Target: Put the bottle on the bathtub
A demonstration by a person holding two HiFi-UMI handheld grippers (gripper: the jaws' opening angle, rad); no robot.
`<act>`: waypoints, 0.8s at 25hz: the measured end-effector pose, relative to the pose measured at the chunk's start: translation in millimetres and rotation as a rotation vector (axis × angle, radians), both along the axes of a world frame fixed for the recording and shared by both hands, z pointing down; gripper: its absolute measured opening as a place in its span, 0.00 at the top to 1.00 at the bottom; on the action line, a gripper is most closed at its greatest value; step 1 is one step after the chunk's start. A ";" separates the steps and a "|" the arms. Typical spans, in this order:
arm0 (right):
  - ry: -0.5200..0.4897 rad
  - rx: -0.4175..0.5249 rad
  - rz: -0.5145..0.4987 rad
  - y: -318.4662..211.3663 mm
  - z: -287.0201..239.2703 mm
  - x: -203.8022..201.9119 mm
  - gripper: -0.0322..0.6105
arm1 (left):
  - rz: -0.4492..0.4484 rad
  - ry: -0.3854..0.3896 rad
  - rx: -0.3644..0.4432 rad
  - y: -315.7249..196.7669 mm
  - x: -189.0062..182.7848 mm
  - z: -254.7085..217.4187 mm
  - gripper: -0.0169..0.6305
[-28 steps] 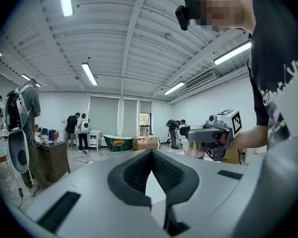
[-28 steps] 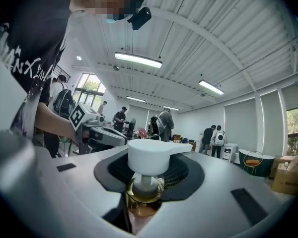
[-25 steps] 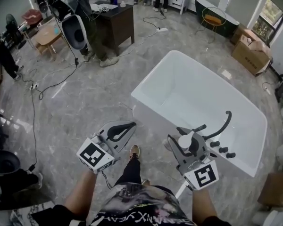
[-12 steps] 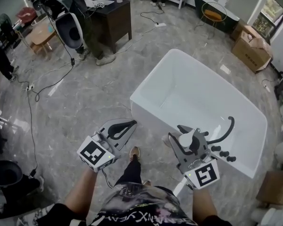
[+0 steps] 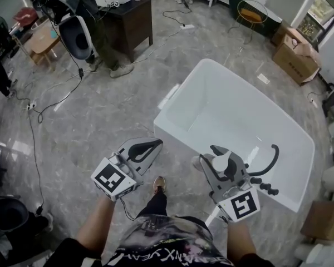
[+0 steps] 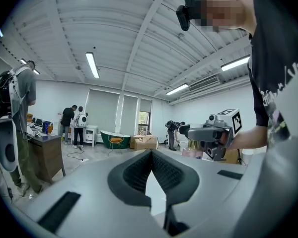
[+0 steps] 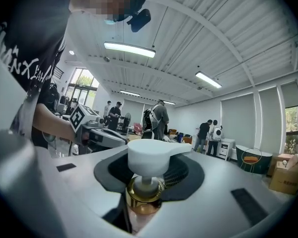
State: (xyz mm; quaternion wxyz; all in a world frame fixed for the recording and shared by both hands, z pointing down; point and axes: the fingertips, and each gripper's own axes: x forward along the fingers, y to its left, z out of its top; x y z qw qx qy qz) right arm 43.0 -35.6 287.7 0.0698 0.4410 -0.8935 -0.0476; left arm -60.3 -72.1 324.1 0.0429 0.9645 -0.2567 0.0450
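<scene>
The bottle (image 5: 221, 164) is clamped in the right gripper (image 5: 220, 160): the right gripper view shows the jaws closed round the gold collar just below the white pump head, with the bottle upright. It is carried in the air at the near side of the bathtub (image 5: 181, 141), just beside the black faucet (image 5: 270, 156) and its knobs on the near rim, and is not yet resting on the bathtub. Whether it hangs over the rim or just short of it cannot be told from the head view. The left gripper (image 5: 148, 148) is empty, its jaws together at the tips, and hangs over the floor (image 5: 100, 121) near the bathtub's near-left corner, well apart from the bottle. The step in hand appears to be the carry to the rim. To do it well, hold the bottle upright through the approach, since the grip sits high on the neck and the body could swing beneath it. Select a flat stretch of the near rim clear of the faucet and knobs — a knock against either could tip the bottle into the bathtub. Lower the bottle until its base bears fully on the rim, centred across the rim's width, and only then part the jaws. Withdraw the right gripper level and away from the bathtub so that the jaws do not catch the pump head.
</scene>
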 end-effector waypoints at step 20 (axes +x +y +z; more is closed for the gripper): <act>0.040 -0.099 0.017 -113.0 28.1 -23.7 0.75 | 0.046 0.024 -0.029 -121.4 -16.5 13.7 0.96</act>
